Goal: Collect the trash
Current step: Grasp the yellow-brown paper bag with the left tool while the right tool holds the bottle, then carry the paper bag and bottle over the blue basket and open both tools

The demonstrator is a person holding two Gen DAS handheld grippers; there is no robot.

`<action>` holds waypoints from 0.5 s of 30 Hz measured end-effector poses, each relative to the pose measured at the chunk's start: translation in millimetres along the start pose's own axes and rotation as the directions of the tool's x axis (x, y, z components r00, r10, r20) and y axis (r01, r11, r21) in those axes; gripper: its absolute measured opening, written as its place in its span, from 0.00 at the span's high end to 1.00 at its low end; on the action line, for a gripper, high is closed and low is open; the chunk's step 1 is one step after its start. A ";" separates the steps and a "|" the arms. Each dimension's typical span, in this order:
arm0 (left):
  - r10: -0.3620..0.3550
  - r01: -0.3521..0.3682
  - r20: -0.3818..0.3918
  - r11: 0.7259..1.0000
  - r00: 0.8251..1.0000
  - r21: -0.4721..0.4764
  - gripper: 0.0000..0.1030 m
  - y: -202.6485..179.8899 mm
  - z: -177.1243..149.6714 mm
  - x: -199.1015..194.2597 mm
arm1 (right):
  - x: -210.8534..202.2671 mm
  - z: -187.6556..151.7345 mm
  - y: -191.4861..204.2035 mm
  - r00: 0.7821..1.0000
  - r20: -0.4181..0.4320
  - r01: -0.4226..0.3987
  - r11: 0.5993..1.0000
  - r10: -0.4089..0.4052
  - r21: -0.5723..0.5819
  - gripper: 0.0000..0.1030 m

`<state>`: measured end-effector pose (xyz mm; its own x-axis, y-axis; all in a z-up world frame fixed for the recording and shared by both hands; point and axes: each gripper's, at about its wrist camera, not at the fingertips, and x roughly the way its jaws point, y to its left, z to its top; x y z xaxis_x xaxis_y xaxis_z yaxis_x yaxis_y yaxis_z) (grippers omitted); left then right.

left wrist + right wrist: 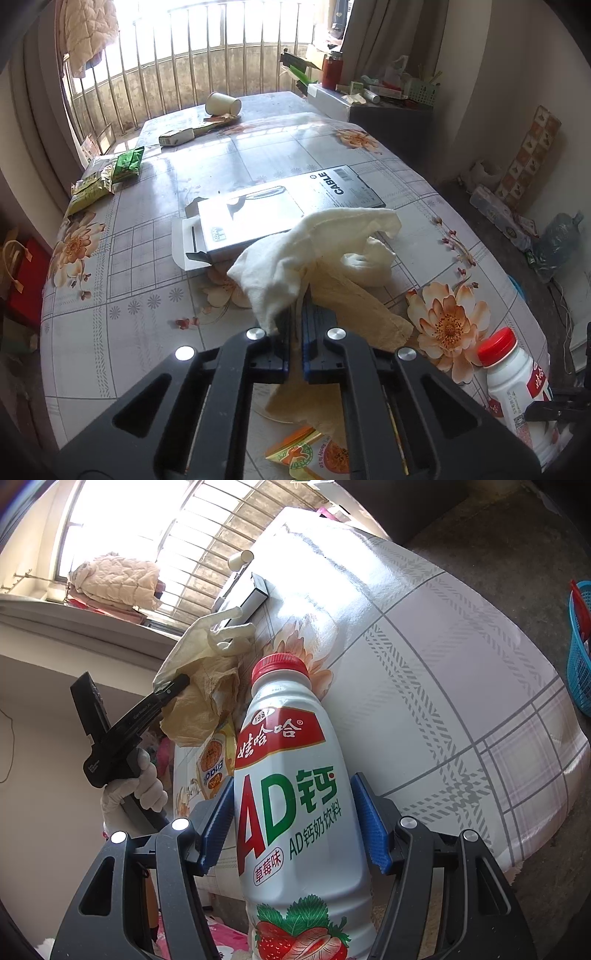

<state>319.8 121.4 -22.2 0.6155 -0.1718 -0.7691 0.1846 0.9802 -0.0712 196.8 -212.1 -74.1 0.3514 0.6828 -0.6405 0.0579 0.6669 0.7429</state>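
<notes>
Crumpled white tissue (295, 258) pinched in the shut left claw (295, 321) — right claw (295, 823) clamps a smooth plastic bottle (295, 812).

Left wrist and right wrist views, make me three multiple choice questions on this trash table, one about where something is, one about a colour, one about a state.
1. Where does the paper cup lie?
A. at the far end of the table, near the railing
B. between the right tongs
C. on the floor

2. What colour is the cap of the milk drink bottle?
A. green
B. red
C. blue

3. How do the left tongs stand?
A. wide open over the cable box
B. shut on the white cloth
C. shut on the paper cup

Answers:
1. A, since the cup lies on its side at the far table edge by the railing.
2. B, since the cap shows red in both views.
3. B, since the pads are pressed together with the white cloth pinched between them.
</notes>
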 end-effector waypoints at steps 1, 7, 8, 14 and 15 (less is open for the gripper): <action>-0.008 0.008 0.007 1.000 1.000 -0.008 0.97 0.8 0.7 -3.7 | -0.1 0.1 -0.4 1.000 0.000 -0.002 1.000 0.002 0.002 0.41; -0.075 0.077 0.083 0.997 0.994 -0.028 0.98 -1.1 7.2 -43.4 | -0.5 0.1 -0.9 1.000 0.002 -0.002 1.000 0.002 0.002 0.41; -0.089 0.092 0.096 0.995 0.991 -0.031 0.98 -0.6 8.1 -51.4 | -0.5 0.2 -0.8 1.000 0.002 -0.001 1.000 0.001 0.001 0.41; -0.111 0.117 0.195 0.993 0.974 -0.020 0.98 0.1 6.6 -102.7 | 0.0 0.5 0.5 1.000 -0.002 0.005 1.000 -0.005 -0.004 0.41; -0.112 0.119 0.208 0.993 0.972 -0.021 0.98 1.0 5.9 -110.1 | 0.0 0.6 0.9 1.000 -0.002 0.005 1.000 -0.005 -0.001 0.41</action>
<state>256.7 140.7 66.2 0.7371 -0.2968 -0.6071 0.2404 0.9548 -0.1750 197.4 -211.7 -73.3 0.3494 0.6799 -0.6447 0.0593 0.6707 0.7394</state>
